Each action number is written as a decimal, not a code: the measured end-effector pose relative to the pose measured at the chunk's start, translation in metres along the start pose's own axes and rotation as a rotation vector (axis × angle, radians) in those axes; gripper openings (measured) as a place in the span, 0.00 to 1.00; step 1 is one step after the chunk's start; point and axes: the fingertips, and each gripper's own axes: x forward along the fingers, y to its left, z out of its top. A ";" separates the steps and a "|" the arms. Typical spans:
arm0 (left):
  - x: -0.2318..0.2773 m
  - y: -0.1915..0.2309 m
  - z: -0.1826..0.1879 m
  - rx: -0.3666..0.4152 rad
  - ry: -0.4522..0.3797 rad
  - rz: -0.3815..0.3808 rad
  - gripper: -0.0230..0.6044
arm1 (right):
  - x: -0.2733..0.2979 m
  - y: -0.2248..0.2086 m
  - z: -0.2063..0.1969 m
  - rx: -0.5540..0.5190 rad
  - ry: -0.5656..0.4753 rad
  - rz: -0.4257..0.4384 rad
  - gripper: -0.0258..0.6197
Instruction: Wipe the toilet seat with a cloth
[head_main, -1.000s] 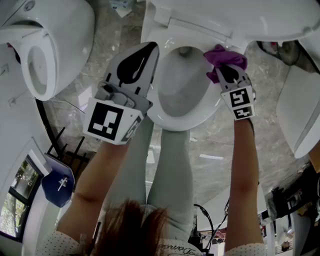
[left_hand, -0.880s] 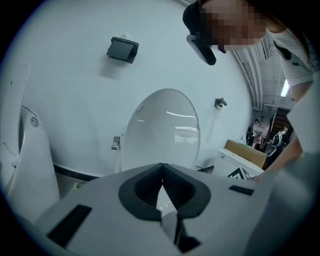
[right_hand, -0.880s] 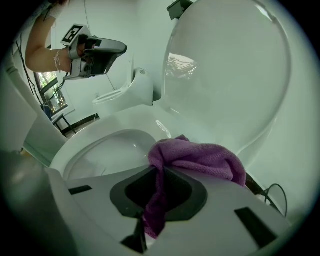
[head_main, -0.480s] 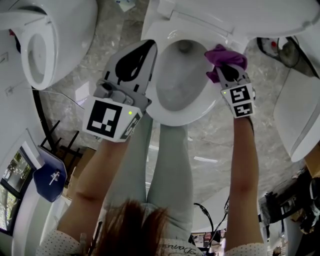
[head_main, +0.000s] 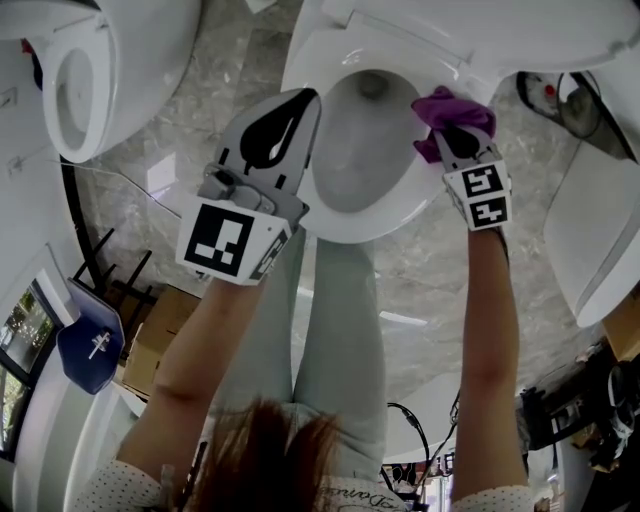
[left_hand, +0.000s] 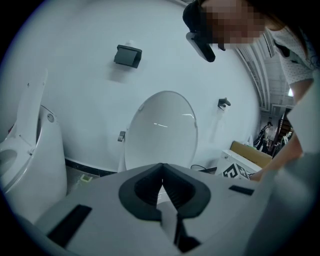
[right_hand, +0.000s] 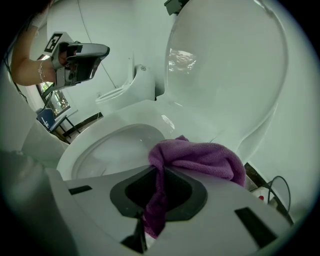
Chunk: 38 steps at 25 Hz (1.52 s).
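Note:
The white toilet seat (head_main: 400, 215) rings the bowl at the top middle of the head view, and its lid (right_hand: 225, 65) stands raised behind it. A purple cloth (head_main: 448, 105) lies bunched on the seat's far right rim. My right gripper (head_main: 453, 130) is shut on the cloth (right_hand: 200, 157), which hangs down between its jaws (right_hand: 159, 175) over the seat (right_hand: 115, 125). My left gripper (head_main: 306, 98) hovers above the seat's left rim, shut and holding nothing. The left gripper view has the closed jaw tips (left_hand: 162, 166) in front of the raised lid (left_hand: 160, 132).
A second toilet (head_main: 90, 80) stands at the upper left and another white fixture (head_main: 600, 240) at the right. The person's legs (head_main: 330, 330) are in front of the bowl. A cardboard box (head_main: 160, 330) and a blue sign (head_main: 90, 345) sit at lower left; cables (head_main: 560, 100) lie behind.
The right gripper and cloth stay at the seat's far right rim. The left gripper has drifted slightly right and up in the picture as the head view shifted.

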 end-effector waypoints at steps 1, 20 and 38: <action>-0.001 -0.001 -0.001 -0.002 0.001 0.000 0.04 | 0.000 0.001 -0.001 0.006 0.004 0.002 0.12; -0.016 -0.014 -0.011 -0.031 0.009 -0.003 0.04 | -0.008 0.034 -0.030 0.073 0.094 0.062 0.12; -0.031 -0.005 -0.019 -0.041 0.017 0.048 0.04 | -0.012 0.063 -0.048 0.140 0.154 0.133 0.12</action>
